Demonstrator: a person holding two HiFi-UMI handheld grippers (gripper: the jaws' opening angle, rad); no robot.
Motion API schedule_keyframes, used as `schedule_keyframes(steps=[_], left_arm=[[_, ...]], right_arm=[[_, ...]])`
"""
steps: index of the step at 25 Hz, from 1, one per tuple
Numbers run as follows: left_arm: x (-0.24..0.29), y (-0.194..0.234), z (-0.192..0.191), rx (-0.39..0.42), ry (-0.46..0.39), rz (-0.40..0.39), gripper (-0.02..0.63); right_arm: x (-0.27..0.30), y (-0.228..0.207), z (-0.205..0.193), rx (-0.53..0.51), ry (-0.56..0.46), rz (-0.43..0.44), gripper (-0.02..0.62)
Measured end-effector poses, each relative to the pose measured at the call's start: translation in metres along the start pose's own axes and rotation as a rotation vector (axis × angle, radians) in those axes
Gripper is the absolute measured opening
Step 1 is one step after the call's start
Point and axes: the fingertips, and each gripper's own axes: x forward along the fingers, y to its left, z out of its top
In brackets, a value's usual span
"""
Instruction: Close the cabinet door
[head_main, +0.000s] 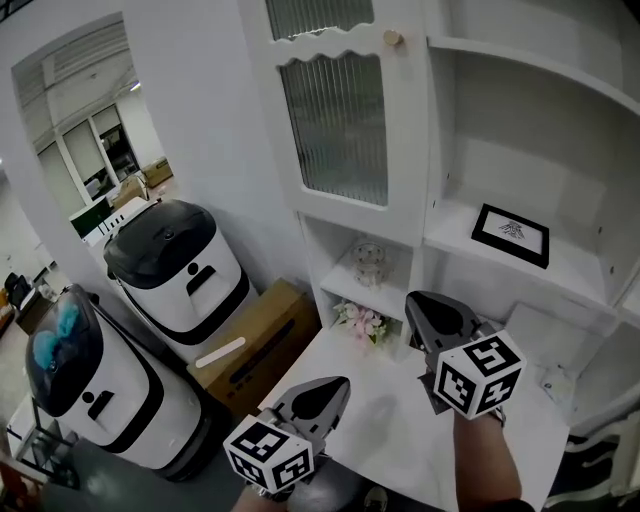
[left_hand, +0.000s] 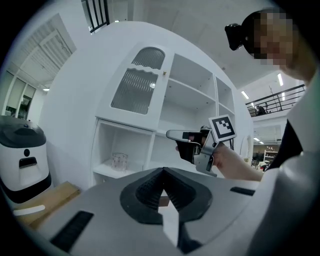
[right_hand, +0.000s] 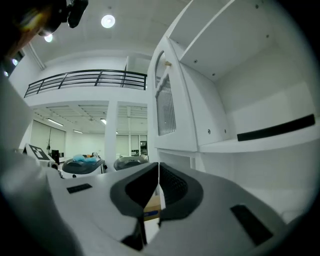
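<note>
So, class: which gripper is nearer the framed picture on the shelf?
Right. The right gripper is below-left of the framed picture; the left gripper sits lower, farther left.

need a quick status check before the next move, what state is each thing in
cabinet door, covers the left bay; ajar or shut unclear
left gripper, shut, empty
right gripper, shut, empty
glass jar, upright on the lower shelf
picture frame, lying flat on the right shelf
</note>
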Motion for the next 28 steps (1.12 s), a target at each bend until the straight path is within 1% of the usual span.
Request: schedule_keyframes(steps=[4,13,21,28], left_arm=[[-0.016,-0.004,0.000,0.003,-0.002,-0.019,0.002],[-0.073,-0.013,-0.004,0.001,-0.006,-0.098,0.002],[-0.127,-0.032,-0.015,0.007,0.003,-0.172,0.002],[-0.168,-0.048,-0.029,0.015,0.015,-0.215,0.002]], right_arm=[[-0.015,0.020,-0.006,0.000,0.004,-0.021,0.008],[-0.055,0.077,-0.018,0.020,0.025,-0.106,0.006],[-0.099,0.134,-0.027,0.025,0.031,-0.177,0.005],[-0.130,0.176,-0.036,0.027,0.025,-0.218,0.005]])
